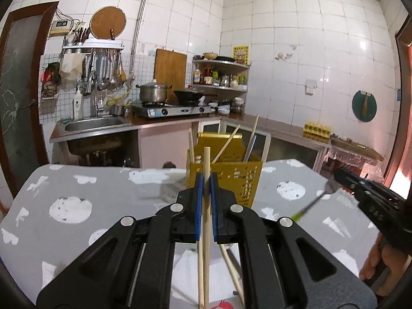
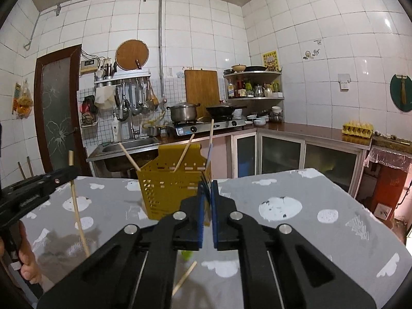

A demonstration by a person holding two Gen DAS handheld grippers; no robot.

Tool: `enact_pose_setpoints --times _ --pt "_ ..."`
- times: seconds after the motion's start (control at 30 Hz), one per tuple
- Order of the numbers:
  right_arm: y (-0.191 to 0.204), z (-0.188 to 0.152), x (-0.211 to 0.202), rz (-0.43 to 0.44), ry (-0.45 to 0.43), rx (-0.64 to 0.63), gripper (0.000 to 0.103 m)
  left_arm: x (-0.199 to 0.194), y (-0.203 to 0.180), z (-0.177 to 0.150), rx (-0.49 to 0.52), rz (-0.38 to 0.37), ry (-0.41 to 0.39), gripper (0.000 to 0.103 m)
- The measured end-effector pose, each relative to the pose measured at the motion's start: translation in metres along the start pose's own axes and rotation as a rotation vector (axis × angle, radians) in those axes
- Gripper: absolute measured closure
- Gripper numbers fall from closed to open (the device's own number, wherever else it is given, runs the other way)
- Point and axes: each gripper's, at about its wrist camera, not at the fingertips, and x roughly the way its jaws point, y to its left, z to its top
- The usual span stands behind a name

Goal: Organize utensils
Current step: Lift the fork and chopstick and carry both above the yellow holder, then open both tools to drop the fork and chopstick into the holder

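Couldn't really make out what the right gripper (image 2: 208, 193) had. In its own cam the blue pads (image 2: 201, 213) were pinched almost together on smth thin and dark, w/ a bit of green (image 2: 187, 254) showing underneath. From the left cam it looked like a utensil w/ a green handle (image 1: 306, 209) and a flat metal end, blurred, so prob a small spatula or similar, can't say for sure.

Left gripper (image 1: 206, 180) was clamped tight on a wooden chopstick (image 1: 206, 206), held near upright, its lower end cut off by the frame edge. A 2nd chopstick (image 1: 233, 273) lay on the grey patterned table (image 1: 77, 206) under it, half hidden by the jaws.

Both grippers pointed slightly down, at the yellow utensil caddy (image 1: 231, 177) standing at 12 o'clock on the table, w/ several chopsticks (image 2: 184, 154) already leaning in it. Only fingers of each hand (image 1: 378, 265) showed at the frame edges, around 4 o'clock in the left cam and 8 o'clock in the right one.
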Motion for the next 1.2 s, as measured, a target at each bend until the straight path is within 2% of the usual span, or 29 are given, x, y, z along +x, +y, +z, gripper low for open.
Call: enact_pose_setpoints --times 0.1,0.27,0.4,0.6,0.8,0.93,1.03,1.2 --pt "0.003 0.005 0.011 0.004 0.009 -0.012 0.098 0.002 0.003 0.011 -0.006 -0.011 -0.021 0.098" --pt "0.002 0.008 0.024 0.006 0.033 -0.008 0.1 0.01 0.005 0.02 -0.025 -0.019 -0.013 0.099" --pt "0.002 0.024 0.029 0.005 0.033 -0.039 0.1 0.013 0.007 0.031 -0.016 -0.022 -0.019 0.098" --pt "0.003 0.06 0.032 -0.018 0.001 -0.097 0.1 0.01 0.002 0.064 0.005 -0.033 -0.065 0.098" --pt "0.005 0.11 0.046 -0.042 -0.056 -0.116 0.1 0.018 -0.004 0.121 0.005 -0.032 -0.147 0.099" --pt "0.011 0.14 0.067 -0.045 -0.069 -0.125 0.1 0.037 -0.011 0.157 0.011 -0.022 -0.195 0.098" --pt "0.016 0.151 0.088 -0.044 -0.066 -0.13 0.1 0.061 -0.015 0.17 0.024 -0.01 -0.205 0.098" --pt "0.019 0.144 0.13 -0.041 -0.021 -0.126 0.1 0.116 -0.014 0.163 0.048 0.015 -0.151 0.099"
